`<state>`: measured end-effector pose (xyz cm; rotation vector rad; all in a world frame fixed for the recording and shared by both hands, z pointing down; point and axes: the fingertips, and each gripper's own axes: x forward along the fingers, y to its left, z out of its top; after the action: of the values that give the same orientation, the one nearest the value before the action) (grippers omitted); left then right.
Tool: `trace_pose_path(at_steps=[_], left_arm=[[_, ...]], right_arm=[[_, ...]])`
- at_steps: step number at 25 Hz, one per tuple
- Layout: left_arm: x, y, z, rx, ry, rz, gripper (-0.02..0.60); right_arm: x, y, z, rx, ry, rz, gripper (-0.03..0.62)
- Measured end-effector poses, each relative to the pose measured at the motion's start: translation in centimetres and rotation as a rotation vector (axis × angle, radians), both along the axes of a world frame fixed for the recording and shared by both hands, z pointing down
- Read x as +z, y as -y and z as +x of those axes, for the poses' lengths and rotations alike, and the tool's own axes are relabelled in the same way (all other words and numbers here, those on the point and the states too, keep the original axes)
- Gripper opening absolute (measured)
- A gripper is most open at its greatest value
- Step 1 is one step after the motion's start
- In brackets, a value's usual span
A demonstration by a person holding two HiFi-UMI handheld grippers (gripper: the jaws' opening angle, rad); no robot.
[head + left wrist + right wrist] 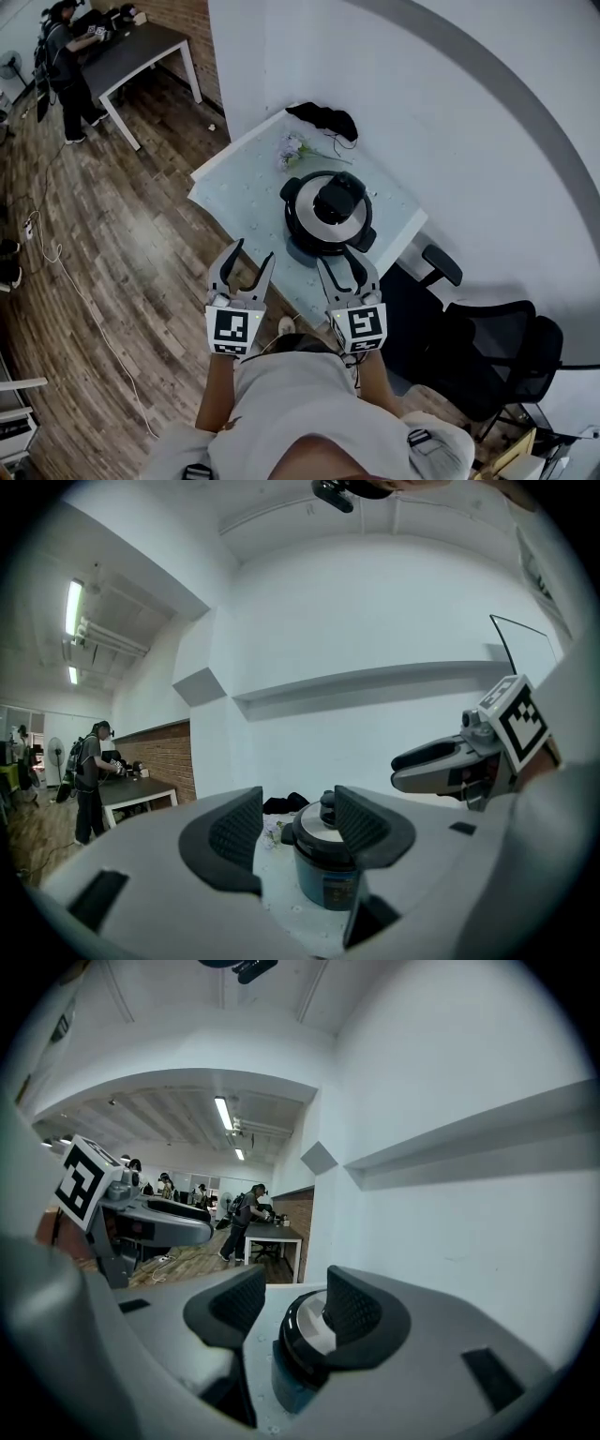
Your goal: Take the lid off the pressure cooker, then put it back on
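**Both grippers held short of the cooker.** The pressure cooker [305, 246] stands on the white bench [244, 187], close to its near right edge. The lid [302, 214] is seated, with its black handle [337, 199] on top. The left gripper [251, 255] and right gripper [342, 267] hang on the near side, clear of the pot. Each has its jaws apart and nothing between them.

Whether the lid is locked cannot be read from these views. If it is, a straight upward pull would probably lift or drag the whole pot toward the edge. With neither gripper bracing the body, a twist may spin the cooker. A shallow grip on the rounded handle may slip. On replacement, a misaligned lid would sit tilted.
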<state>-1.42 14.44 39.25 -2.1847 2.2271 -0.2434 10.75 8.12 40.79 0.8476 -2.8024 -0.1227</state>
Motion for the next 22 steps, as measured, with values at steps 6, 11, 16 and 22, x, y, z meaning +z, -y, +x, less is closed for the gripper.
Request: trace_pose_path(at_steps=[6,11,16,22], left_arm=[[-0.7,3.6,-0.3,-0.001,0.023,0.0,0.235],[-1.0,6.0,-0.3,0.02,0.037,0.001,0.235],[-1.3,8.6,0.0,0.075,0.052,-0.005,0.241],[-0.8,12.0,0.9,0.189,0.063,-0.023,0.252]], right_arm=[[-0.1,3.8,-0.3,-0.009,0.016,-0.008,0.204],[-0.6,6.3,0.3,0.022,0.04,-0.003,0.204],[-0.7,8.6,1.2,0.077,0.049,-0.001,0.212],[-0.2,10.4,2.1,0.155,0.048,-0.005,0.222]])
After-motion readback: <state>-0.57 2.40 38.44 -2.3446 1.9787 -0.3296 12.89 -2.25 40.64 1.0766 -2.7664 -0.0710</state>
